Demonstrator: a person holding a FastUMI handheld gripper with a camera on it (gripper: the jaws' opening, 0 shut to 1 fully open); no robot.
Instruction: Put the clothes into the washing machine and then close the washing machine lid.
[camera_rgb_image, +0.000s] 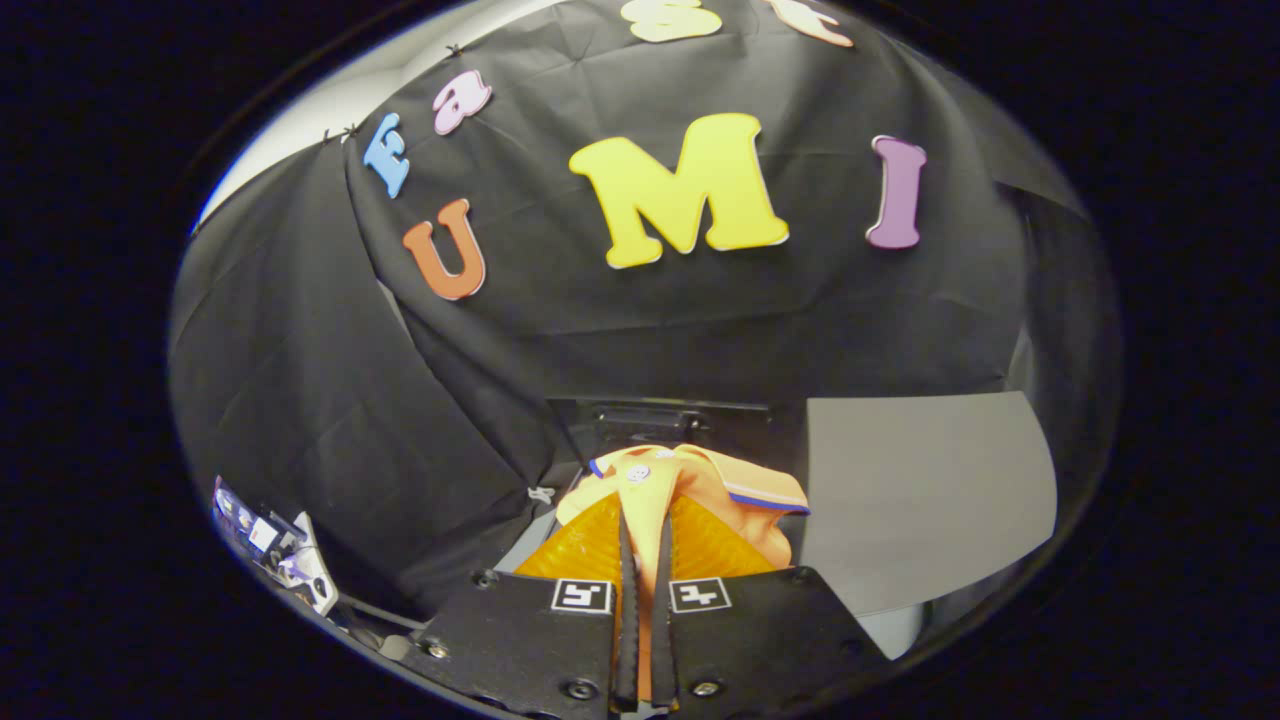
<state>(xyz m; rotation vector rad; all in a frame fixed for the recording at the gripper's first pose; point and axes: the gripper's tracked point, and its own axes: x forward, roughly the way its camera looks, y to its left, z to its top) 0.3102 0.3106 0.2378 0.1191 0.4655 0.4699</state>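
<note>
An orange garment (690, 485) with a blue-striped collar and white buttons hangs bunched between my fingers. My gripper (643, 545) is shut on a fold of this cloth, and the two fingers stand nearly together with the fabric pinched between them. The garment is lifted, with the black cloth wall behind it. Just beyond the garment shows a dark machine part (650, 415) with a black latch-like piece. To the right of the garment stands a grey flat panel (925, 490), upright and tilted; whether it is the washing machine's lid I cannot tell.
Black cloth drapes the wall ahead and to the left. Low on the left, beside the cloth, lie a few small packets or cards (275, 550). A pale surface (895, 630) shows under the grey panel at the right.
</note>
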